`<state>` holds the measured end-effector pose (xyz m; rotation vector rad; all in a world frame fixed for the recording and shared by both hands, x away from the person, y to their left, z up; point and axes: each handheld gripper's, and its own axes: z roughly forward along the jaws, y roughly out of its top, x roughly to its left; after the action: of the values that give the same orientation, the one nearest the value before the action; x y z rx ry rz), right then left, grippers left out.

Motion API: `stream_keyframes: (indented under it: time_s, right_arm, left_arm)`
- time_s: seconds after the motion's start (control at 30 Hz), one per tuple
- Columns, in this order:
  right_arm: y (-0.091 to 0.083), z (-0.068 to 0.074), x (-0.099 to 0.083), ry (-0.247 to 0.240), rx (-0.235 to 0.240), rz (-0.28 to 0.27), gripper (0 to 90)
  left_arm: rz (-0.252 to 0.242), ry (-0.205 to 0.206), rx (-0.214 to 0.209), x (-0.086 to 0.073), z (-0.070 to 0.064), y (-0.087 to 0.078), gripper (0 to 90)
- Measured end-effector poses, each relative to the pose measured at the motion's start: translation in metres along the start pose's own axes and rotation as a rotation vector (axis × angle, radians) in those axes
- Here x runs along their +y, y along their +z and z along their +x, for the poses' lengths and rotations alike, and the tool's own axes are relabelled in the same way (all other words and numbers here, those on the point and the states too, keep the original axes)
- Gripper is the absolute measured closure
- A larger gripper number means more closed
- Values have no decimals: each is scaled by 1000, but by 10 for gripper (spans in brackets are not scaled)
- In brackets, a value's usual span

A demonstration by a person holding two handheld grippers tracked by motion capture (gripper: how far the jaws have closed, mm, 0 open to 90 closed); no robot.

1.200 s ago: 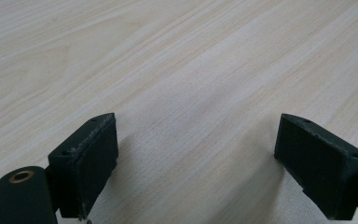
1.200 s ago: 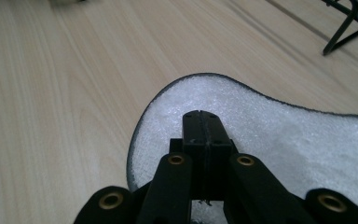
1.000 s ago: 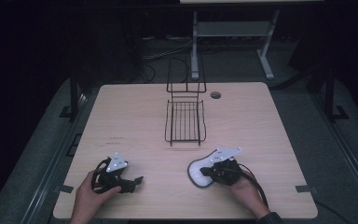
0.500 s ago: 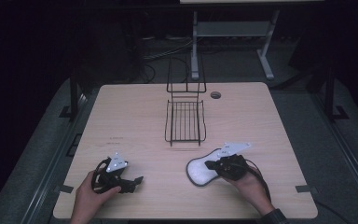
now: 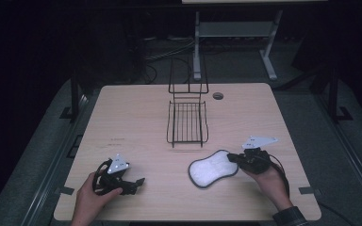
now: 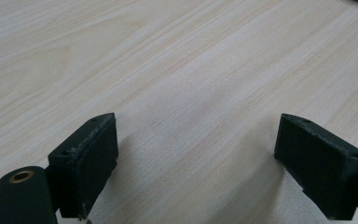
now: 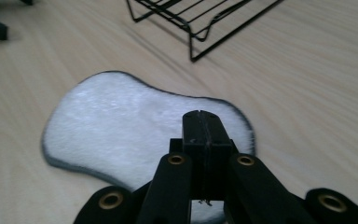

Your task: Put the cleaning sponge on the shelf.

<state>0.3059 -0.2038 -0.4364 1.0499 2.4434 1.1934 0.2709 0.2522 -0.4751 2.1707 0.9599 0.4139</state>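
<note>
A white fuzzy mat (image 5: 213,169) with a dark rim lies flat on the wooden table (image 5: 136,117), in front of the wire rack. My right gripper (image 5: 232,158) sits at the mat's right end with its jaws shut. In the right gripper view the closed jaw tips (image 7: 203,119) hover over the near part of the mat (image 7: 121,121), and I see nothing pinched between them. My left gripper (image 5: 139,181) rests at the front left of the table, held by a hand. Its jaws stand wide open over bare wood (image 6: 196,140).
A black wire rack (image 5: 187,120) with an upright back stands in the middle of the table, its front edge close to the mat (image 7: 200,28). A round cable hole (image 5: 218,96) lies at the back right. Dark floor and a grey stand lie beyond the table.
My right gripper has drawn back to the right, uncovering more of the mat. The left gripper has stayed still.
</note>
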Motion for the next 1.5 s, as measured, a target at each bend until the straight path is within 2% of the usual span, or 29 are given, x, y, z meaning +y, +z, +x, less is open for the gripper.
stream_keyframes:
  time_s: [0.17, 0.3, 0.37, 0.53, 0.57, 0.67, 0.97, 1.1, 1.23, 1.5]
  right_arm:
    - [7, -16, 4, 16, -20, 6, 899]
    - [19, -26, 5, 35, -16, 10, 899]
    - [25, -29, 5, 32, -17, 37, 899]
    - [33, -30, 7, 29, -11, 50, 899]
    - [35, -30, 6, 36, -3, 66, 899]
    - [34, -30, 3, 34, -1, 66, 899]
    - [20, -22, -5, 36, -13, 93, 899]
    - [16, -17, -12, 39, -12, 89, 899]
    - [9, -11, -15, 36, -22, 98, 899]
    - [-3, 7, -28, 24, 5, 100, 899]
  left_arm:
    - [0, 0, 0, 0, 0, 0, 125]
    - [0, 0, 0, 0, 0, 0, 125]
    - [0, 0, 0, 0, 0, 0, 125]
    - [0, 0, 0, 0, 0, 0, 125]
    - [0, 0, 0, 0, 0, 0, 125]
    - [0, 0, 0, 0, 0, 0, 125]
    - [0, 0, 0, 0, 0, 0, 125]
    - [0, 0, 0, 0, 0, 0, 125]
    - [-1, -3, -1, 0, 0, 0, 125]
    - [0, 1, 0, 0, 0, 0, 125]
